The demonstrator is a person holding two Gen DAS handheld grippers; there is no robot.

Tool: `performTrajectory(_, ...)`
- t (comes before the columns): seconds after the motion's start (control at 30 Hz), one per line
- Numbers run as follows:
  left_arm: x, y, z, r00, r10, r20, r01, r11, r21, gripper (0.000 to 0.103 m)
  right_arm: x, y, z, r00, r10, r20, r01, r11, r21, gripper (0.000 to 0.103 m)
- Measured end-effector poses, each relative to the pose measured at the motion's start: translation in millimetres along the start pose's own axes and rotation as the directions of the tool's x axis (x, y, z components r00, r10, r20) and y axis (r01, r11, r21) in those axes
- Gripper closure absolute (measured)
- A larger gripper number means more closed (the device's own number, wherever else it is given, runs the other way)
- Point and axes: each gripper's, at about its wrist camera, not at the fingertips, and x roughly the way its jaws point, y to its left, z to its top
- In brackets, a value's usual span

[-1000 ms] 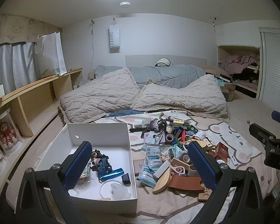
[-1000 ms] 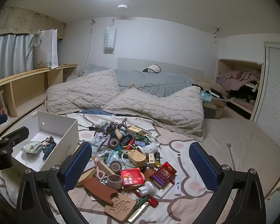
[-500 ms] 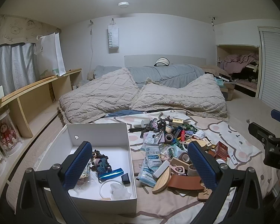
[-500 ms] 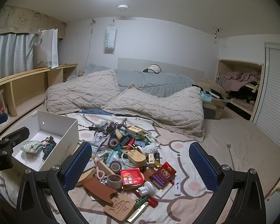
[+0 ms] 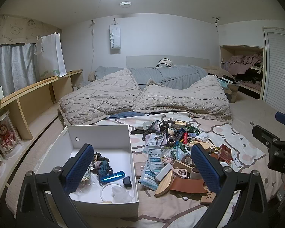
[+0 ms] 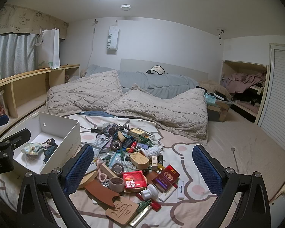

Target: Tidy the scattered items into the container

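**White box at the left, heap of small things at the right**

The container is a white cardboard box (image 5: 102, 138), open-topped and rectangular, with a small round hole in its far wall; its long axis runs from near to far, and it sits on the printed bed sheet (image 6: 182, 148) at the left, just beside the pile (image 6: 131, 159); inside lie a shiny blue tube (image 5: 113, 176), a white ring (image 5: 110, 189), a small black block (image 5: 127, 181) and some dark knitted pieces. The pile spreads to the right of the box: brown tape rolls, a flat brown leather strip (image 6: 99, 191), a carved wooden tag (image 6: 121, 211), two glossy red packets, a white lighter (image 6: 180, 187), green clips. The left gripper (image 5: 142, 168) hangs above the near edge of the box and pile, its blue dimpled pads wide apart and holding nothing; the right gripper (image 6: 142, 168) hovers over the pile, likewise spread and empty. Two knobbly beige pillows lie beyond.
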Motion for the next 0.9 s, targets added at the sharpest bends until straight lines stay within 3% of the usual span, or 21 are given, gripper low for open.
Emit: performTrajectory(0.9,13,-22,-10,0.997,-0.060,-0.050,0.061,0.998,0.008,0.000,15,-1,-11,0.999,0.002,-0.045,-0.002,1.000,-0.011,0.000)
